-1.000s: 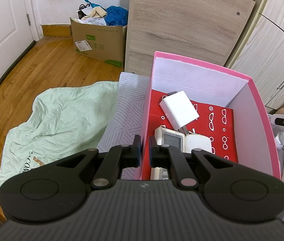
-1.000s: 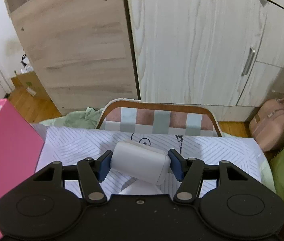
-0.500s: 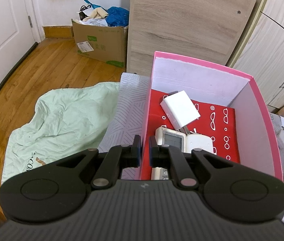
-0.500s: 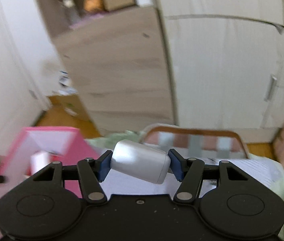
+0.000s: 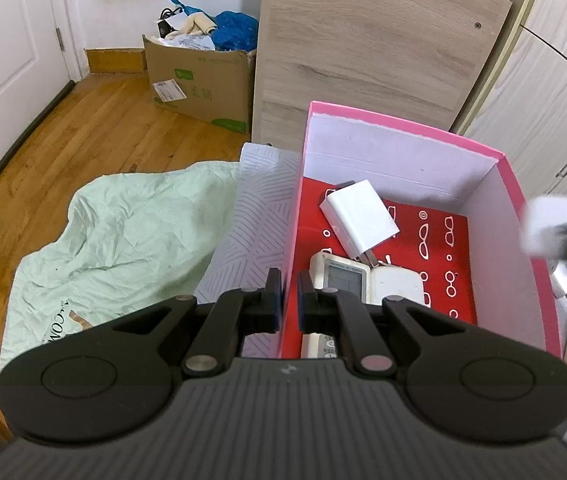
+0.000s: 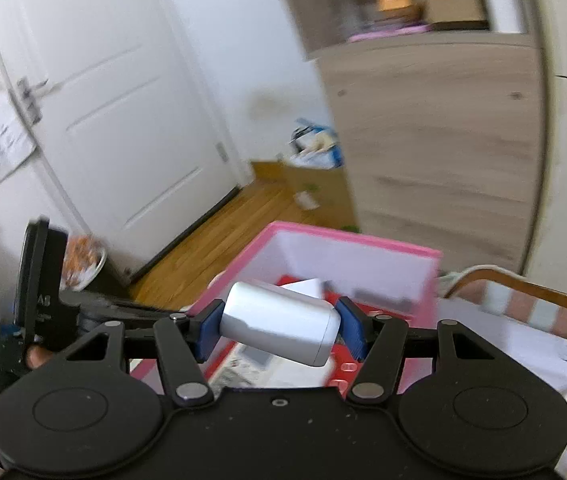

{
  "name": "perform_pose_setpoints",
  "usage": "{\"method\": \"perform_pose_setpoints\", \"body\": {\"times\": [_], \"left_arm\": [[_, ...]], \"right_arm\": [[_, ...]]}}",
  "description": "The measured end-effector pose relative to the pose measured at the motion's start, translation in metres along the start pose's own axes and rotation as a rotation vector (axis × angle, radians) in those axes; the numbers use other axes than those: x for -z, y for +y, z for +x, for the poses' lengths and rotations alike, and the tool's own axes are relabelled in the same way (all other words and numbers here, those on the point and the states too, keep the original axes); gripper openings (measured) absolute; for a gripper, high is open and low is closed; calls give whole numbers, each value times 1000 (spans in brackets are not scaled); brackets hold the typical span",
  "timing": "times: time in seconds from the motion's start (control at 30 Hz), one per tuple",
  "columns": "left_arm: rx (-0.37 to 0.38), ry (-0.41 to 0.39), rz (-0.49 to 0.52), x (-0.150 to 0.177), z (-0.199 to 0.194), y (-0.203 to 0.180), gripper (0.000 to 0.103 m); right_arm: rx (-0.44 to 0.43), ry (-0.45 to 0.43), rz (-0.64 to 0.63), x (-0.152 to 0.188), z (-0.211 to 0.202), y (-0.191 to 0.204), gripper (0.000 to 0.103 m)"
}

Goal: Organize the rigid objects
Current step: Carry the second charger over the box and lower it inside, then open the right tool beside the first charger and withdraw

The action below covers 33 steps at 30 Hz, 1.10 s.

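Note:
My left gripper [image 5: 290, 300] is shut on the left wall of a pink box [image 5: 403, 128] and holds it steady. Inside, on a red liner with white glasses printed on it [image 5: 443, 248], lie a white charger [image 5: 357, 220] and a white remote with a screen [image 5: 343, 280]. My right gripper [image 6: 279, 334] is shut on a white rounded case [image 6: 279, 334], tilted, above the near part of the pink box [image 6: 347, 236]. The same case shows blurred at the right edge of the left wrist view [image 5: 555, 224].
The box stands on a grey patterned cloth [image 5: 259, 208] beside a crumpled green sheet [image 5: 123, 232]. A cardboard box [image 5: 199, 80] of clutter sits on the wooden floor by a wood panel [image 5: 363, 40]. A white door [image 6: 115, 100] is at left and a striped chair back [image 6: 523, 292] at right.
My right gripper has swung left and upward with the white case, from facing the wardrobe to over the pink box. The case has entered the left wrist view. The left gripper stayed put.

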<state>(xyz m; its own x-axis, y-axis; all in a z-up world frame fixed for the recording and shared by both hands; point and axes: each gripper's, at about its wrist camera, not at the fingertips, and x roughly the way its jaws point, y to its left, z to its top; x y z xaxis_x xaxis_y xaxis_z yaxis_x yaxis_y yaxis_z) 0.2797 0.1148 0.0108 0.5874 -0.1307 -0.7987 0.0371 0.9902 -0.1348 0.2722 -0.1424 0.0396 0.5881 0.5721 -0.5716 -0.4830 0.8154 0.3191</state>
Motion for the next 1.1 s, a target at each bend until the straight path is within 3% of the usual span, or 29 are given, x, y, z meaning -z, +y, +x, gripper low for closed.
{"method": "perform_pose_setpoints", "body": {"times": [0.13, 0.27, 0.37, 0.53, 0.67, 0.87, 1.1], "left_arm": [[4, -1, 1, 1, -1, 3, 7], [0, -1, 20, 1, -1, 0, 7], [-11, -6, 43, 3, -1, -4, 7], [2, -4, 34, 4, -3, -3, 7], [23, -6, 35, 4, -3, 2, 7], [41, -3, 29, 5, -3, 6, 7], [37, -10, 67, 8, -6, 3, 7]], "right_arm": [[52, 60, -19, -1, 39, 9, 65], [191, 90, -102, -2, 71, 18, 65], [234, 104, -140, -9, 84, 21, 65], [388, 119, -223, -9, 100, 21, 65], [440, 182, -210, -4, 114, 17, 65], [519, 191, -251, -6, 125, 18, 65], [524, 263, -167, -6, 142, 4, 66]]}}
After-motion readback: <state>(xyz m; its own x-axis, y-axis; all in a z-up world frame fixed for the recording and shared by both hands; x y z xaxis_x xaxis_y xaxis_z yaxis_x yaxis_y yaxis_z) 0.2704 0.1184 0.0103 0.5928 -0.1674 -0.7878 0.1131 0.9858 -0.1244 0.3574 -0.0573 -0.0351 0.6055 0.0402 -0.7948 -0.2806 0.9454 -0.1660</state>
